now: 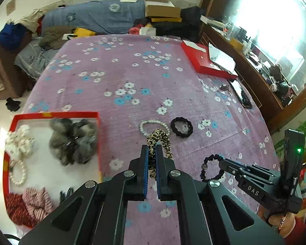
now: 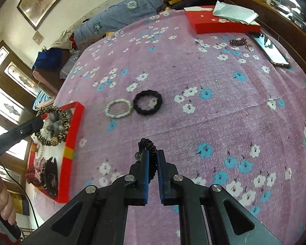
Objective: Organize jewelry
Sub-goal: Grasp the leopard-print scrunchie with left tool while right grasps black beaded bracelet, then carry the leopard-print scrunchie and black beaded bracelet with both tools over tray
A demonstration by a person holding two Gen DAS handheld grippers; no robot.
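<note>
My left gripper (image 1: 152, 149) is shut on a leopard-print scrunchie (image 1: 160, 137) and holds it above the purple flowered cloth, just right of the red tray (image 1: 57, 114); in the right wrist view the scrunchie (image 2: 53, 125) hangs over the tray's edge (image 2: 75, 126). My right gripper (image 2: 152, 154) is shut on a black hair tie with a small bead (image 2: 148, 144), also seen in the left wrist view (image 1: 211, 168). A pearl bracelet (image 2: 118, 108) and a black scrunchie (image 2: 148, 103) lie side by side on the cloth.
The tray holds grey fur scrunchies (image 1: 73, 140), a white bow (image 1: 20, 140), a pearl bracelet (image 1: 18, 172) and red and pink scrunchies (image 1: 28, 206). A red box lid (image 2: 224, 23), a phone (image 2: 272, 51) and a dark beaded bracelet (image 2: 239, 41) lie at the far right.
</note>
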